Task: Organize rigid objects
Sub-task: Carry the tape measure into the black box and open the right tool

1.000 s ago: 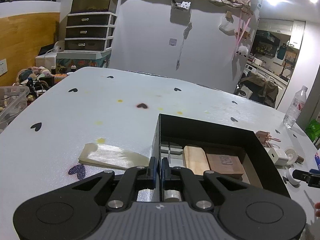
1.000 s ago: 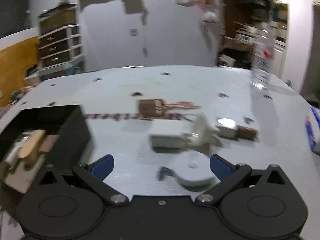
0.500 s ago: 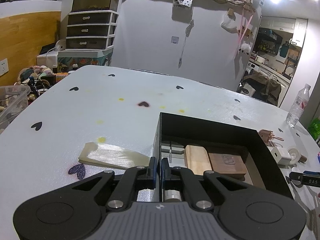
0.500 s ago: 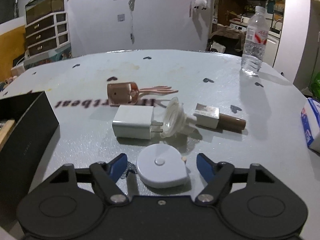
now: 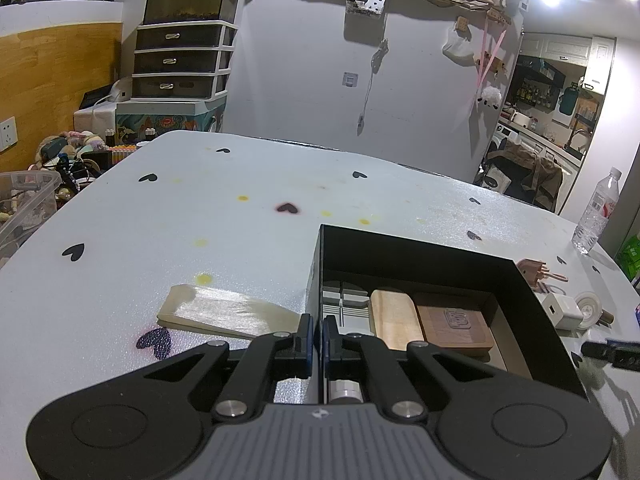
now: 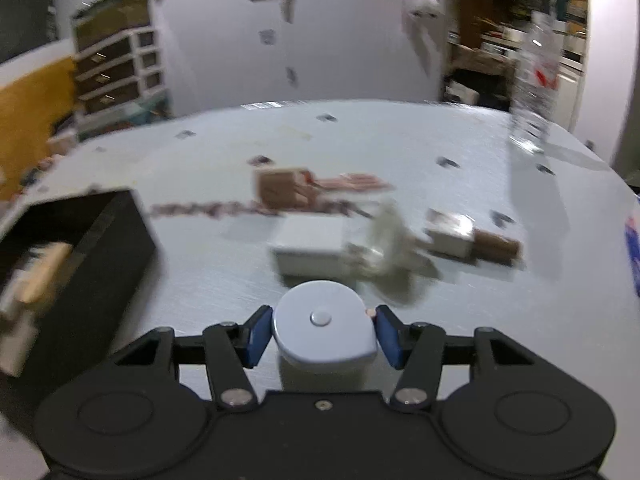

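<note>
My right gripper (image 6: 322,334) is shut on a round white tape measure (image 6: 325,328) and holds it above the table; the view is blurred. Beyond it lie a white charger block (image 6: 310,246), a clear suction cup (image 6: 386,240), a brown plug (image 6: 282,188) and a white-and-brown stick (image 6: 472,236). The black box (image 5: 420,256) stands at the left in the right wrist view (image 6: 112,236). It holds a light wooden block (image 5: 394,318), a dark wooden block (image 5: 454,324) and grey pieces. My left gripper (image 5: 315,336) is shut on the box's left wall.
A flat cream packet (image 5: 224,312) lies left of the box. A water bottle (image 5: 596,212) stands at the table's far right. A blue-and-white pack (image 6: 632,248) lies at the right edge. A clear bin (image 5: 24,204) and drawers (image 5: 180,60) stand off the table to the left.
My right gripper has closed on the white tape measure and lifted it, swinging left. My left gripper stays shut on the box wall.
</note>
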### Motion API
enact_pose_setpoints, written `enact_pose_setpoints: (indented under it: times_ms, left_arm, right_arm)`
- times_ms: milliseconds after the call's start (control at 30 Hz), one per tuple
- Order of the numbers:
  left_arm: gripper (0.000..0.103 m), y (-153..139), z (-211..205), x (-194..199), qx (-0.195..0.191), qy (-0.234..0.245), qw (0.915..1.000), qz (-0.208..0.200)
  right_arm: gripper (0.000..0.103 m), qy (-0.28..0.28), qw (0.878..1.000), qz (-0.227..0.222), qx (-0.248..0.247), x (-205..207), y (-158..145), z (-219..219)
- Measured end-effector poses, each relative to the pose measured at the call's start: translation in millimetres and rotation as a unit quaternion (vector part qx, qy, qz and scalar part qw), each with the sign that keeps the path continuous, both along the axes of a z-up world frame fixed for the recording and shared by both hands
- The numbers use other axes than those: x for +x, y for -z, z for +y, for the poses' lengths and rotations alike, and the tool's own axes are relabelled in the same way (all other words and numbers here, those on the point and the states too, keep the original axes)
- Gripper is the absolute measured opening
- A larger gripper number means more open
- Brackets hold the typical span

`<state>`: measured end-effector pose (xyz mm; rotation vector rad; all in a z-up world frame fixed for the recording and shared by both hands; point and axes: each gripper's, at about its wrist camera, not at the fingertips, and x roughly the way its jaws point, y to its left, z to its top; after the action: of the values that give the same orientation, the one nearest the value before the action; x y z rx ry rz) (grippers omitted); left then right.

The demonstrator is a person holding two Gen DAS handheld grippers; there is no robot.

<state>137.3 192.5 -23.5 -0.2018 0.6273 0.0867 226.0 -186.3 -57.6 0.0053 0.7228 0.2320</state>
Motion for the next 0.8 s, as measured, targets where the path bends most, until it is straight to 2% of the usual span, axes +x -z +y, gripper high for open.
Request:
enact_pose_setpoints:
  times_ms: [167, 267, 333, 467, 600, 800]
  left_arm:
    - [0.004, 0, 1, 0, -0.004, 0.0, 1.0, -0.001]
    - [0.004, 0, 1, 0, -0.005, 0.0, 1.0, -0.001]
    - [0.004, 1, 1, 1, -0.005, 0.001, 1.0, -0.001]
    - [0.004, 1, 2, 1, -0.008, 0.0, 1.0, -0.001]
    - [0.004, 2, 3, 1, -0.011, 0.0, 0.9999, -0.001]
    - [0.004, 1, 5, 1, -0.017, 0.002, 0.9998, 0.002]
  right_arm:
    - [0.057, -0.09, 0.995, -0.026, 0.04, -10, -33, 35]
    - [0.057, -0.158, 0.984, -0.013, 0.076, -9, -47, 58]
    - [0.057, -0.202, 0.977, -0.002, 0.076, -8, -54, 78]
    - [0.057, -0.278, 0.957, 0.039, 0.067, -2, -58, 122]
    - [0.057, -0.335, 0.936, 0.092, 0.055, 6, -48, 164]
    - [0.057, -0.35, 0.923, 0.153, 0.053, 15, -29, 197]
